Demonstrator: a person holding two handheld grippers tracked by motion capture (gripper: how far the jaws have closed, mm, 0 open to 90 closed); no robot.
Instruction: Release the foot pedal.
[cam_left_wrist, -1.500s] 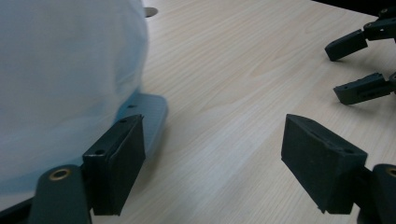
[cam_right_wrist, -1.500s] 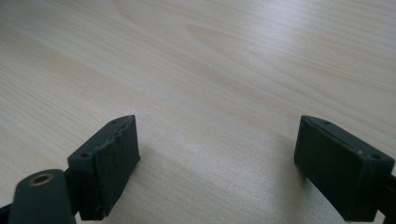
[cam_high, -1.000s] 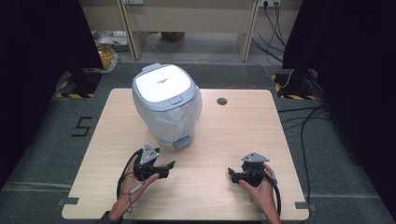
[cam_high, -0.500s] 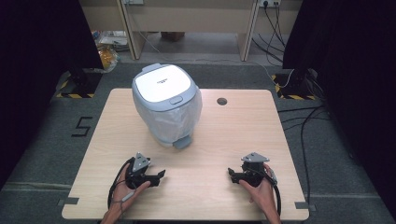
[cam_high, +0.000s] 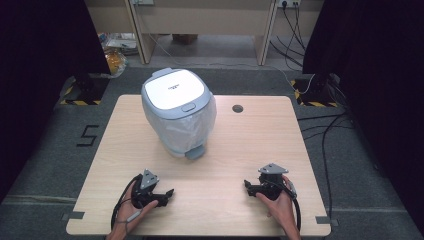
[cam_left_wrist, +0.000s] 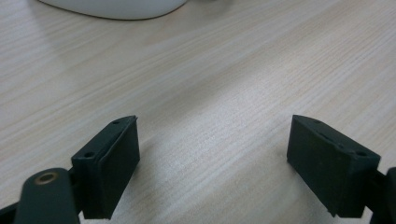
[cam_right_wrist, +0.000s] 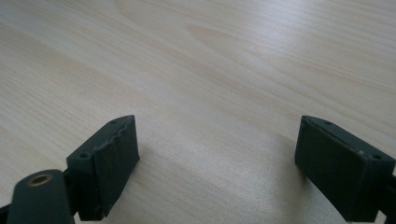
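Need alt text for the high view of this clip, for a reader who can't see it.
A lidded white-and-grey bin lined with a plastic bag stands on a light wooden table. Near the front edge, a person's hands hold the left gripper and right gripper, both open, empty and apart from the bin.

Light wood desk (cam_high: 250, 150), round cable hole (cam_high: 237, 108) near far edge. Lidded bin (cam_high: 178, 112) with plastic liner stands left of centre. Left gripper (cam_high: 167, 194) and right gripper (cam_high: 248, 185) rest near front edge, well apart.
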